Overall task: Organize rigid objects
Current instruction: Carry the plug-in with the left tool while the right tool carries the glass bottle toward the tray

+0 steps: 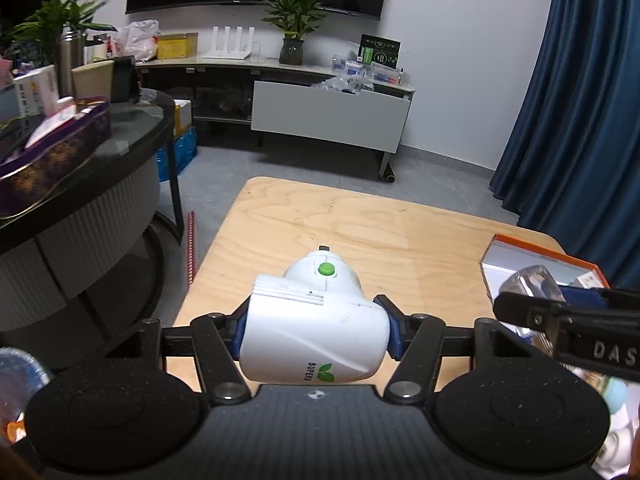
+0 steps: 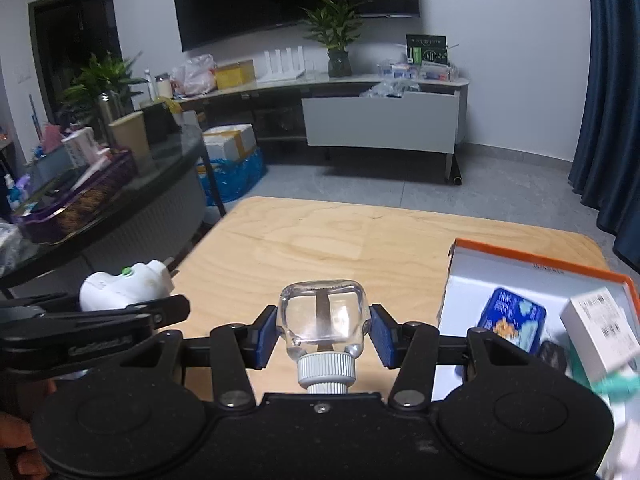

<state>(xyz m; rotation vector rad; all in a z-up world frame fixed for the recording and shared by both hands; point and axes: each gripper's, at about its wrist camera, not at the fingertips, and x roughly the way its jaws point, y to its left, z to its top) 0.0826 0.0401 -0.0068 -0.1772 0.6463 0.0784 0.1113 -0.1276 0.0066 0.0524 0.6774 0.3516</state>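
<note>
Nearest the lens, between blue pads, the left tool (image 1: 314, 330) is clamped on a white plug-in device (image 1: 316, 320) with a green button and a "SUPERB" label, held above the near left part of the wooden counter (image 1: 360, 232); seen from the right wrist view, the same device (image 2: 120, 286) sits at the left edge, its prongs pointing far. Beside it, the right tool (image 2: 323, 334) is clamped on a small clear glass bottle (image 2: 324, 314) with a ribbed white cap turned toward the camera; the bottle hangs above the near middle of the counter. Just right of that bottle lies an open orange-rimmed box (image 2: 536, 264) on the counter's right side; inside it rest a blue tin (image 2: 514, 316), a white carton (image 2: 600, 332) and a small dark item too blurred to name. Farther off, past the counter's far edge, grey floor leads to a white TV cabinet (image 2: 380, 120) against the wall, with a potted plant (image 2: 336, 36) on top; a dark round table (image 1: 100, 148) loaded with clutter stands at the left, and a blue curtain (image 1: 580, 100) hangs at the right.
</note>
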